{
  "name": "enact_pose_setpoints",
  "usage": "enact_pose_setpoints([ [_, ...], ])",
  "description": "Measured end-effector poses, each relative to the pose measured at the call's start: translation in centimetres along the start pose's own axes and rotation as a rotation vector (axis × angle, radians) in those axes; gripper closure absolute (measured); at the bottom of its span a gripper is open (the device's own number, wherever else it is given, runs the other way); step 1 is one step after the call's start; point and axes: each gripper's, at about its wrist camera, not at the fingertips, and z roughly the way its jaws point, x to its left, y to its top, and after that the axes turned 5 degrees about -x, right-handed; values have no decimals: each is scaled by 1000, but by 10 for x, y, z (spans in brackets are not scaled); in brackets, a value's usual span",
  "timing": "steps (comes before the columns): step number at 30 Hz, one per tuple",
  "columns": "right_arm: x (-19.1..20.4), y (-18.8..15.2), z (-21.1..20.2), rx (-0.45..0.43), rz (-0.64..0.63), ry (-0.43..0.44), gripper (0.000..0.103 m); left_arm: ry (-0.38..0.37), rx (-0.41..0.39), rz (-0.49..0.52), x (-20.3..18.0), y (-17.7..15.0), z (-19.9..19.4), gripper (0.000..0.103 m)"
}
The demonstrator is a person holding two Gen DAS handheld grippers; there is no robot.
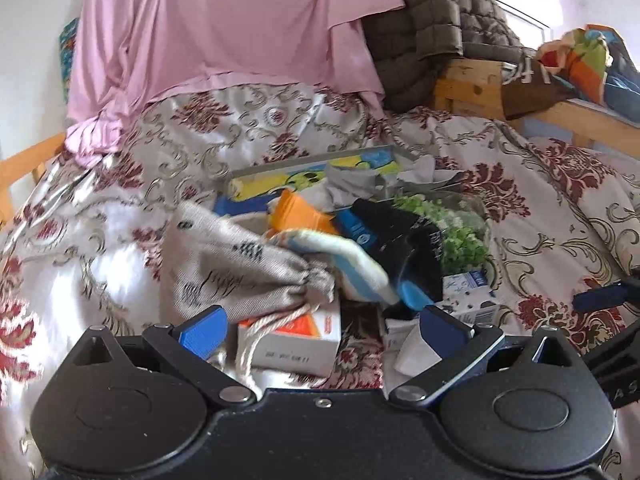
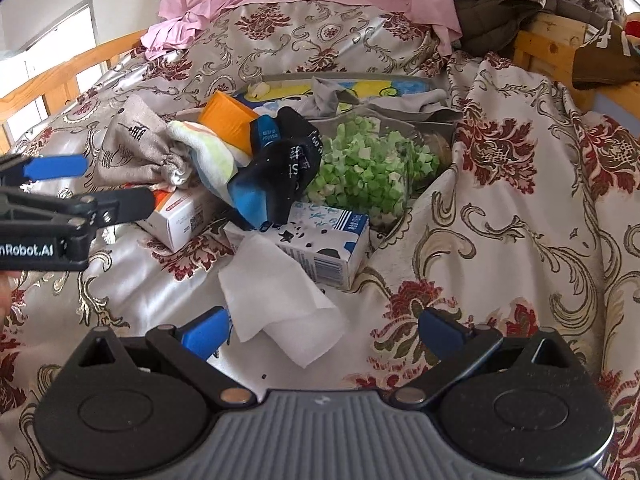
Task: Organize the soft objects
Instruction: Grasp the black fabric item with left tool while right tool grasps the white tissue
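While I watched both wrist feeds, this was what I saw.

Pile: soft things lay heaped mid-bed on the bedspread [image 2: 500, 216], in front of a tray [image 2: 360, 78].
Pouch: a beige drawstring pouch [image 1: 228, 264] lay at the pile's left, its gathered mouth turned toward the towel and its cord trailing over the orange box [image 1: 296, 340].
Towel: a pale striped towel [image 2: 208, 148] was rolled between the pouch and the sock, touching both.
Sock: a black-and-blue sock [image 2: 280, 172] was draped over the heap, its blue toe resting on the carton [image 2: 320, 248].
Grey cloth: a crumpled grey cloth [image 2: 332, 96] lay on the tray behind the pile.
Tissue: a white tissue [image 2: 276, 296] lay flat in front of the carton, nearest my right gripper.
Bag: a clear bag [image 2: 360, 168] of green bits sat to the right of the sock.
Left gripper: my left gripper [image 1: 320, 324] was low and level at the pile's near edge, jaws wide with nothing between them, the pouch cord and orange box just ahead.
Right gripper: my right gripper [image 2: 324, 328] was low over the bedspread, jaws spread wide and holding nothing, the tissue's near corner lying between its fingers [image 2: 204, 332].
Backdrop: a pink sheet [image 1: 224, 28] hung behind the bed.
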Motion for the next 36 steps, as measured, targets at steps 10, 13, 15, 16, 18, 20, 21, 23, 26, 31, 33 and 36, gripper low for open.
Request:
enact_pose_setpoints([
  [10,4,-3,4,-7,-54,8,1,-43,-19,114,-17,26,23,1],
  [13,2,-3,6,-6,-46,16,1,-60,-19,127,-22,35,32,1],
  [15,0,-2,7,-5,-33,29,1,-67,-13,148,-26,40,38,1],
  [16,-1,-2,8,-5,-26,39,1,-66,-12,157,-28,42,41,1],
  [18,-3,-1,8,-8,-12,63,2,-75,-6,180,-33,44,46,1],
  [20,-5,-1,8,-11,2,85,4,-94,7,208,-37,46,52,1],
  [21,-6,-1,9,-11,9,94,5,-103,15,221,-40,47,55,1],
  [23,-7,-1,13,-4,22,110,9,-118,29,243,-44,49,63,2],
  [26,-8,-1,19,8,32,132,13,-142,50,249,-51,52,77,5],
  [31,-2,-2,28,23,14,166,21,-166,109,245,-59,56,101,13],
  [33,1,-3,30,25,1,177,24,-168,135,231,-58,57,110,14],
  [36,5,-5,36,31,-18,182,29,-178,162,180,-55,59,121,17],
])
